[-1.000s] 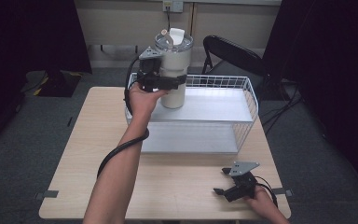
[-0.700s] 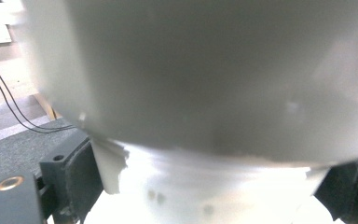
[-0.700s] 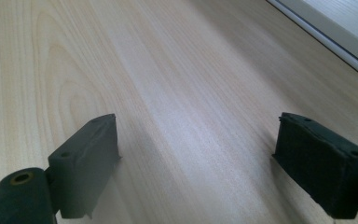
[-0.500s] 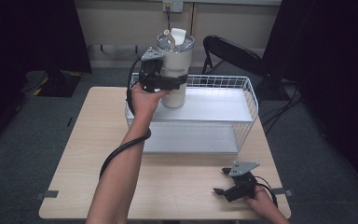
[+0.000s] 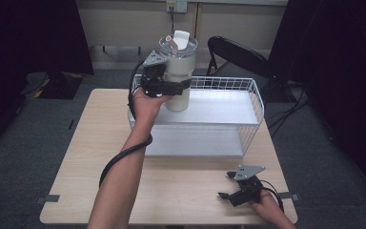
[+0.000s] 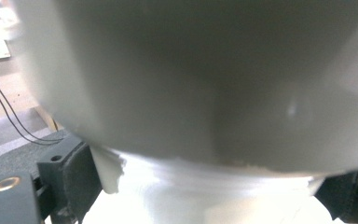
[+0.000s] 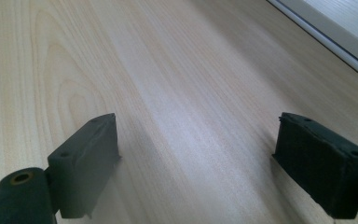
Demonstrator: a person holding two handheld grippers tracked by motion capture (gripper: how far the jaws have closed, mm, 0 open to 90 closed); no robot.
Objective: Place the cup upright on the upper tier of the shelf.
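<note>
A tall white tumbler (image 5: 178, 57) with a clear lid stands upright at the back left corner of a white wire basket (image 5: 256, 98). My left gripper (image 5: 178, 88) is shut on its body about halfway up, one jaw on each side. In the left gripper view the tumbler (image 6: 191, 70) is very close and blurred, between the black fingers (image 6: 74, 172). I cannot tell whether its base rests on the basket's white shelf (image 5: 219, 107). My right gripper (image 5: 224, 185) lies near the table's front right edge, open. Between its fingers (image 7: 86, 163) there is bare wood (image 7: 168, 70).
The basket takes up the back middle and right of the wooden table (image 5: 86, 157), with a lower white tray (image 5: 195, 140) at its front. A black folding chair (image 5: 238, 55) stands behind the table. The left gripper's cable (image 5: 119, 160) trails along the forearm.
Almost nothing. The left gripper holds the tumbler at the same back left corner of the basket, and the right gripper has not moved.
</note>
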